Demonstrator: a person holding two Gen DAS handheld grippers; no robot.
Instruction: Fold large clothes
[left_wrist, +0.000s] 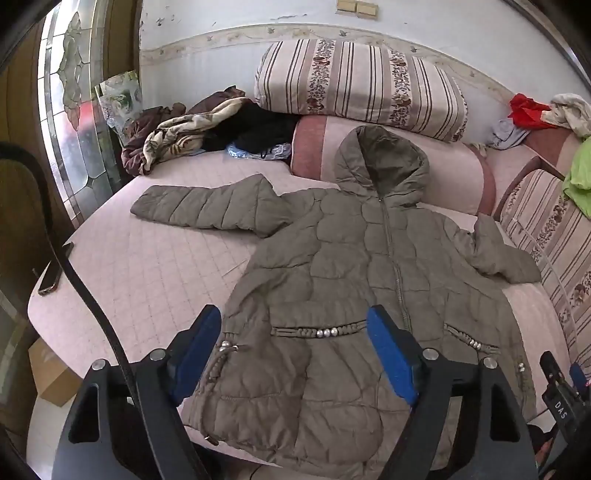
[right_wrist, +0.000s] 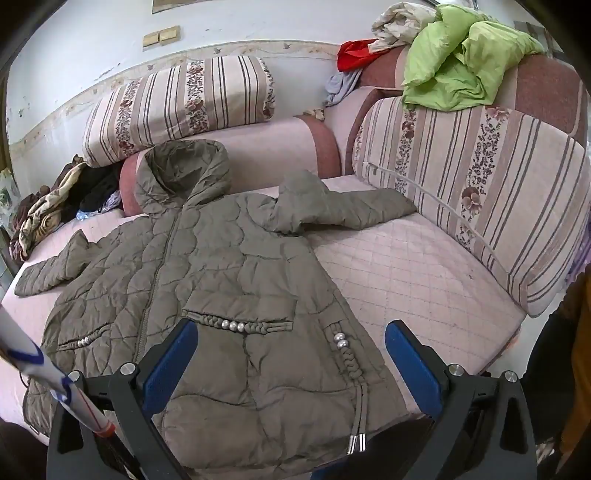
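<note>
An olive-grey quilted hooded jacket (left_wrist: 343, 266) lies flat, front up and zipped, on the pink quilted sofa seat (left_wrist: 155, 266). Its sleeves spread to both sides and its hood rests against the backrest. It also shows in the right wrist view (right_wrist: 221, 266). My left gripper (left_wrist: 295, 350) is open and empty, hovering over the jacket's lower left hem. My right gripper (right_wrist: 291, 365) is open and empty over the lower right hem, near the beaded drawstring (right_wrist: 341, 341). The right gripper's tip shows at the left wrist view's edge (left_wrist: 565, 384).
Striped floral cushions (left_wrist: 354, 81) (right_wrist: 480, 184) line the back and right side. A pile of blankets and dark clothes (left_wrist: 207, 129) lies at the far left. Green (right_wrist: 454, 62) and red (right_wrist: 354, 55) clothes sit on the backrest. A phone (left_wrist: 55, 269) lies at the seat's left edge.
</note>
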